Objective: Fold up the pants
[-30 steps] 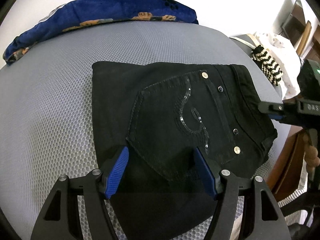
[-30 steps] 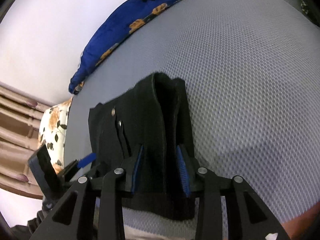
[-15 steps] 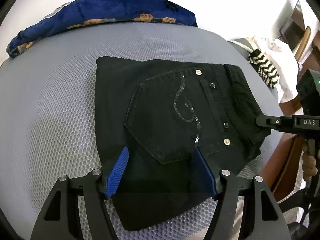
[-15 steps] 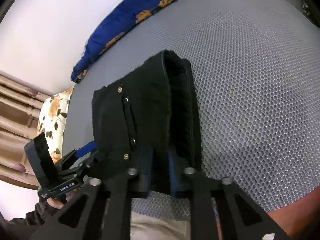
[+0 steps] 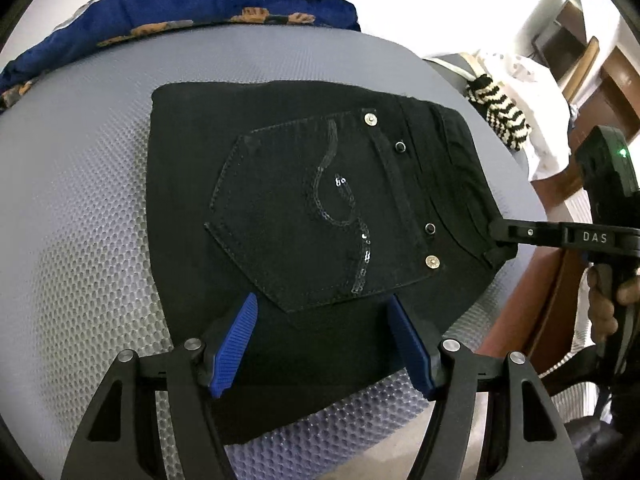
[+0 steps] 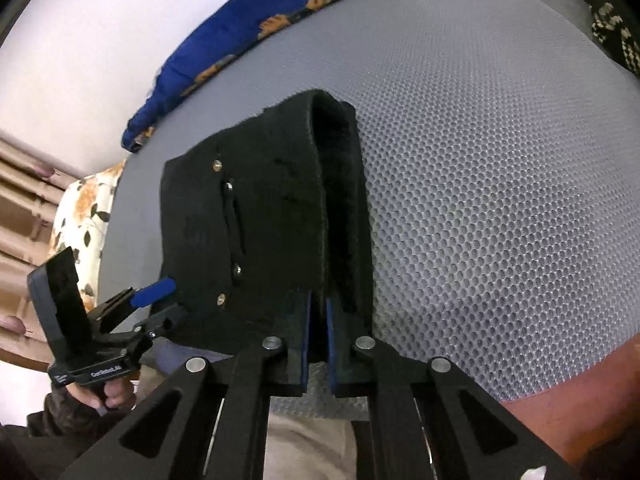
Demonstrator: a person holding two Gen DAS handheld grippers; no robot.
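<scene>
Grey mesh surface (image 5: 80, 216), folded black pants (image 5: 304, 200), left tool (image 5: 324, 340) spread wide, right tool (image 6: 318, 316) pinching waistband.

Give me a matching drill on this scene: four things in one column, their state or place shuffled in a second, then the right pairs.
Things
1. left gripper
2. right gripper
3. black pants
4. blue pillow

States or places
A. folded, lying on the grey mesh surface
B. at the far edge of the surface, by the wall
C. pinched shut on the waistband edge
D. jaws spread wide over the near edge of the pants

Pairs: 1-D, 2-C, 3-A, 4-B
</scene>
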